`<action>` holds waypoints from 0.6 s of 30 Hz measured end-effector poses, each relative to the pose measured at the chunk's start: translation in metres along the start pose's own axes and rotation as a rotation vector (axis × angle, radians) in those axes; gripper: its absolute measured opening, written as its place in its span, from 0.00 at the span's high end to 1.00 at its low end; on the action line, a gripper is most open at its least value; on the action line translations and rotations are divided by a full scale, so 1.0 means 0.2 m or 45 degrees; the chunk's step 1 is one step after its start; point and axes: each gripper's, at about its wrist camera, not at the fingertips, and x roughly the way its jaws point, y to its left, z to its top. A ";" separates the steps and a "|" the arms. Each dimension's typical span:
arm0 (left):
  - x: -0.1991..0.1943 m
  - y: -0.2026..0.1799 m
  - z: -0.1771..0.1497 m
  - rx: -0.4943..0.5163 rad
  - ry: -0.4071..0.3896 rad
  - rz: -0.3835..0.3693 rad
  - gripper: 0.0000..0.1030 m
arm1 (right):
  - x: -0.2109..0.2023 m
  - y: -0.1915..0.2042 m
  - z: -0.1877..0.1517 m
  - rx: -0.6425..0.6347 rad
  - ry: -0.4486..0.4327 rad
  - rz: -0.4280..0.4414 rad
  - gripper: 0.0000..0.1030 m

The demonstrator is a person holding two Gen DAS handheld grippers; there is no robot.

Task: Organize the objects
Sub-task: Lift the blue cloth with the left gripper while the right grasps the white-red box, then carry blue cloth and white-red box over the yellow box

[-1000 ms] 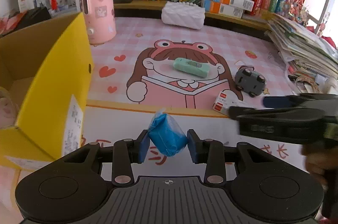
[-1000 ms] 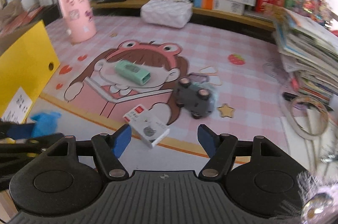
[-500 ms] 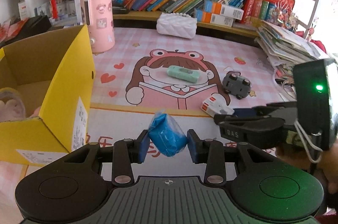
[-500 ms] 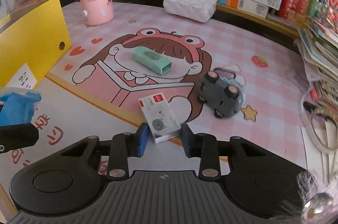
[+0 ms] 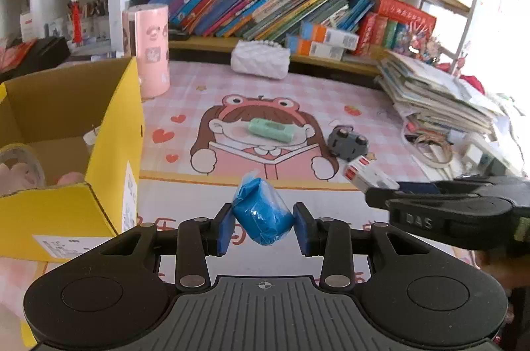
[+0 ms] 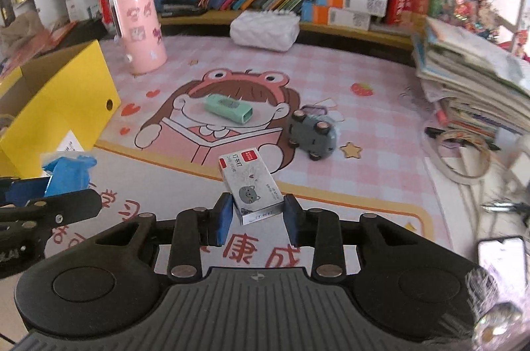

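Your right gripper point(image 6: 255, 212), which stood open a second ago with the small staple box point(image 6: 250, 185) lying on the mat point(image 6: 364, 116), has since closed on that box and lifted it; the white and grey carton with a red tag and cat print tilts between the pads. Your left gripper point(image 5: 263, 226) still pinches the crumpled blue wrapped packet point(image 5: 262, 215), beside the yellow box point(image 5: 109, 152).
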 end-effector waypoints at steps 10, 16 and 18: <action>-0.16 0.09 -0.06 0.016 -0.064 -0.077 0.65 | -0.19 0.14 -0.09 0.010 -0.030 -0.065 0.70; -0.29 0.21 -0.14 -0.013 -0.067 -0.063 0.65 | -0.26 0.31 -0.15 -0.014 -0.013 -0.056 0.70; -0.33 0.26 -0.17 -0.027 -0.065 -0.054 0.65 | -0.28 0.37 -0.17 -0.029 -0.007 -0.044 0.70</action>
